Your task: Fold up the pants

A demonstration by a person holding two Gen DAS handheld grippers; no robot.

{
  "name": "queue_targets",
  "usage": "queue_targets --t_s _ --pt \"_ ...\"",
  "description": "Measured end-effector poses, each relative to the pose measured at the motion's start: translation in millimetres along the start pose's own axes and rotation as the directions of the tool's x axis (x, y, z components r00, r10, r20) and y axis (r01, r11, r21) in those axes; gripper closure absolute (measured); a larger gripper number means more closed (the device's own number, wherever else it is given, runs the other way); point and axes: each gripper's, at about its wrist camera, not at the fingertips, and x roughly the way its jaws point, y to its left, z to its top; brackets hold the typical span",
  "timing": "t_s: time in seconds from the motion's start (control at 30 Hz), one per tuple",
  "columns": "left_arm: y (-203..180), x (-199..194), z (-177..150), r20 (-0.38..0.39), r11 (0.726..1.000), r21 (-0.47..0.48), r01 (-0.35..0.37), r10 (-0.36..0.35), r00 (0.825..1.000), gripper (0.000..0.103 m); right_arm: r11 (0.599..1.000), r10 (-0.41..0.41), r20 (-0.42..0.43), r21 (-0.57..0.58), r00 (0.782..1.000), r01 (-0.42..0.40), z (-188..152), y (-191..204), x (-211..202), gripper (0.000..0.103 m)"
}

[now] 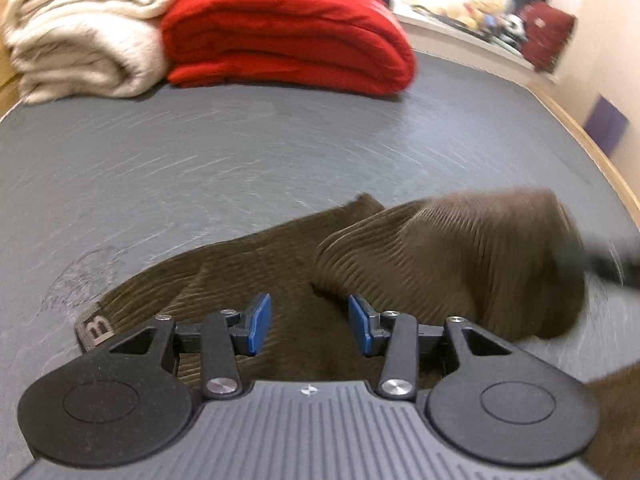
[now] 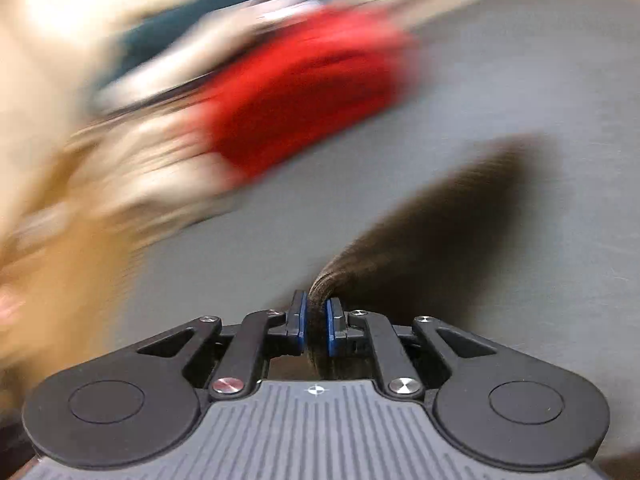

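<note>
Brown ribbed pants (image 1: 400, 264) lie on the grey bed surface (image 1: 240, 152), waistband at the left with a printed elastic band (image 1: 94, 326). My left gripper (image 1: 310, 326) is open just above the pants, holding nothing. A blurred fold of the pants (image 1: 500, 248) is lifted at the right, by a dark blurred shape (image 1: 600, 264). In the right wrist view my right gripper (image 2: 316, 326) is shut on a bunched edge of the pants (image 2: 420, 240), which trail away to the right. That view is heavily motion-blurred.
A folded red blanket (image 1: 288, 36) and a folded cream blanket (image 1: 84, 32) lie at the far side of the bed; the red one shows blurred in the right wrist view (image 2: 312, 92). The bed's wooden edge (image 1: 592, 152) runs along the right, with a cluttered shelf (image 1: 480, 16) beyond.
</note>
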Motion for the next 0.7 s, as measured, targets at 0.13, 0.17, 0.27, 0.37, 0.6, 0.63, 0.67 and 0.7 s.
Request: queue_targets --t_s 0.13,0.17,0.27,0.37,0.6,0.63,0.67,0.7 --pt "19 -3 8 -0.001 0.996 -0.083 -0.018 0.018 1.0 0.051 0.988 -0.045 -0.242 -0.154 0.969 0.007 -41 24 31 0.088" --pt "20 -3 9 -0.004 0.995 -0.092 -0.022 0.022 1.0 0.049 0.986 -0.097 -0.271 -0.156 0.958 0.056 -48 21 38 0.085" --pt "20 -1 10 -0.027 0.995 -0.099 0.0 -0.002 1.0 0.046 0.979 -0.204 -0.339 -0.085 0.919 0.186 -53 2 44 0.075" --pt "5 1 7 -0.054 0.994 -0.059 0.094 -0.098 0.994 0.043 0.979 -0.192 -0.276 0.007 0.942 0.202 -39 -9 18 0.075" --pt "-36 -6 2 -0.073 0.934 -0.002 0.357 -0.356 0.932 0.037 0.895 -0.389 -0.138 0.178 0.911 0.409 -19 -58 -22 0.071" --pt "-44 -5 -1 -0.083 0.928 0.02 0.372 -0.369 0.926 0.036 0.864 -0.431 -0.176 0.201 0.885 0.461 -24 -69 -18 0.068" --pt "-53 -5 -4 -0.095 0.926 0.057 0.373 -0.367 0.925 0.034 0.833 -0.47 -0.216 0.213 0.856 0.511 -30 -78 -15 0.064" --pt "-63 -4 -9 -0.105 0.927 0.091 0.363 -0.354 0.929 0.033 0.803 -0.502 -0.247 0.223 0.828 0.553 -36 -86 -13 0.062"
